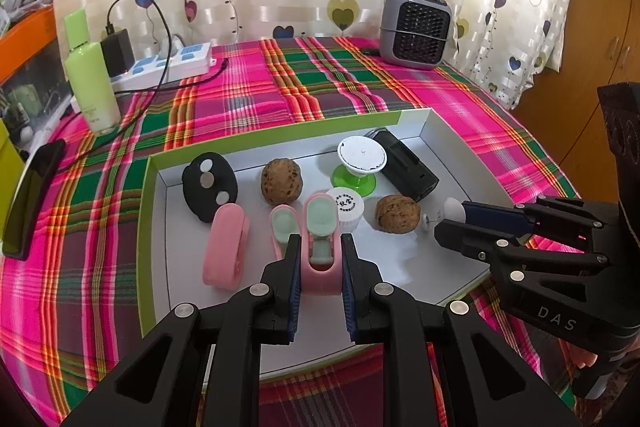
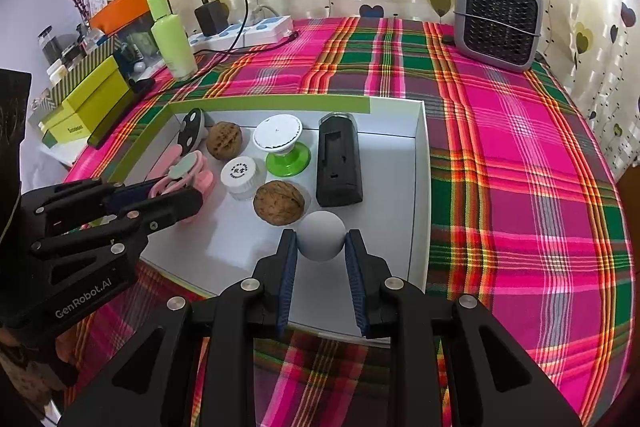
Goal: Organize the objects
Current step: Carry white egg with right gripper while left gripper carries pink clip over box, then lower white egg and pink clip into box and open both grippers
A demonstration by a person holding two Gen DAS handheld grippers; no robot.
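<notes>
Both grippers clamp: left gripper point(image 1: 320, 247) on pink clip point(image 1: 320, 251), right gripper point(image 2: 321, 247) on white ball point(image 2: 321, 235); ball may slip fwd if you tilt.

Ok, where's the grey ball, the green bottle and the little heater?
grey ball point(image 2: 321, 241), right wrist view, its round front.
green bottle point(image 1: 93, 83), left wrist view, its body.
heater point(image 2: 498, 23), right wrist view, its black grille.

A woven plaid cloth point(image 2: 520, 167) of pink and green covers the table. The shallow white cardboard tray point(image 2: 422, 163) looks smooth and matt. Two brown walnuts point(image 2: 279, 202) have rough, wrinkled shells. The pink plastic clip point(image 1: 320, 251) looks smooth and slightly glossy.
</notes>
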